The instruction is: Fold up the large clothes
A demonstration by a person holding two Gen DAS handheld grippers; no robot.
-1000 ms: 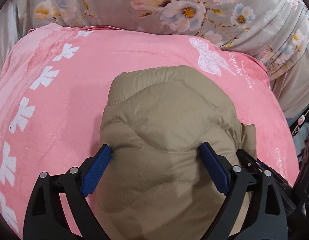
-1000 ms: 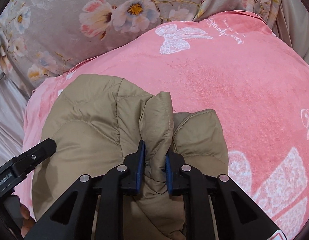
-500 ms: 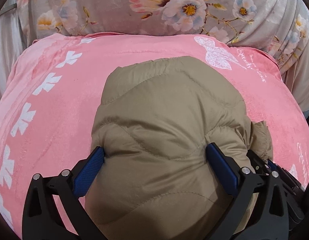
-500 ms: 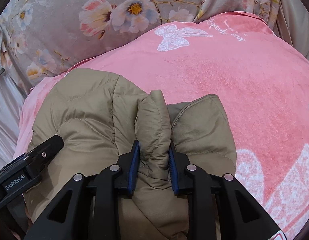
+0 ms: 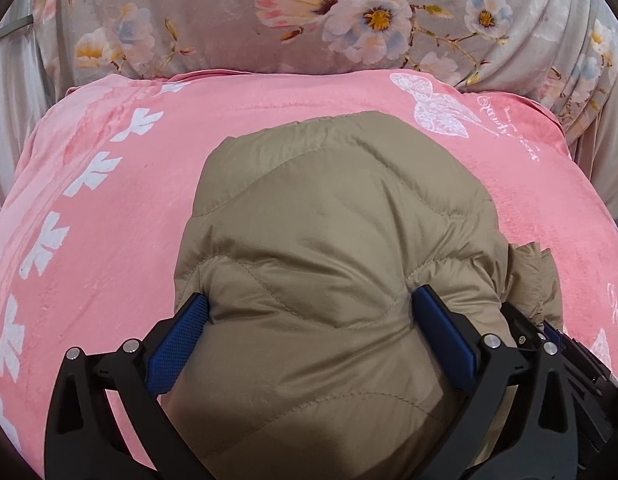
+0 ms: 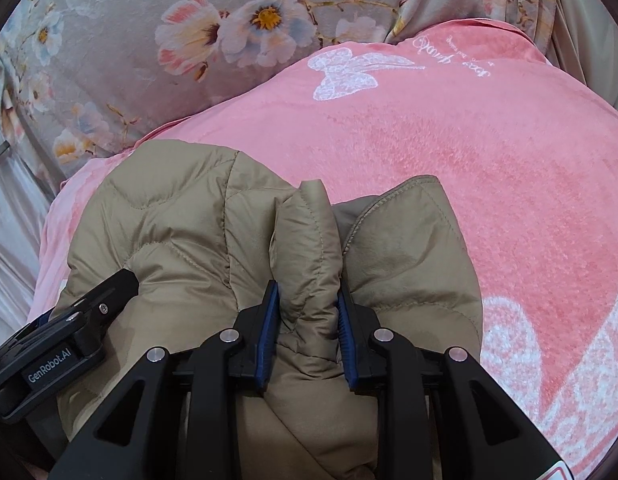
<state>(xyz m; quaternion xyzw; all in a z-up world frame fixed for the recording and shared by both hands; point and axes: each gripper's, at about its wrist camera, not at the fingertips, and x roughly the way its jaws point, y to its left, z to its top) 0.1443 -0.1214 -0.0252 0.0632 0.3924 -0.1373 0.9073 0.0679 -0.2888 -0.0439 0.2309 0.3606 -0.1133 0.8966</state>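
A folded tan quilted jacket (image 5: 333, 264) sits on a pink blanket (image 5: 121, 216), with a floral cover (image 5: 349, 16) behind at twelve o'clock. The bundle's long axis runs from six toward twelve in both wrist views, straight ahead of each tool. The left gripper (image 5: 309, 316), spread as wide as it goes, straddles the bundle's near end, its blue pads (image 5: 177, 344) pressed into the puffed sides at eight and four o'clock; it appears to be grasping the whole width, though how firmly is hard to tell. The right gripper (image 6: 307, 312), nearly clenched, pinches an upright ridge of the jacket's edge between its pads, with the left tool at its nine o'clock.
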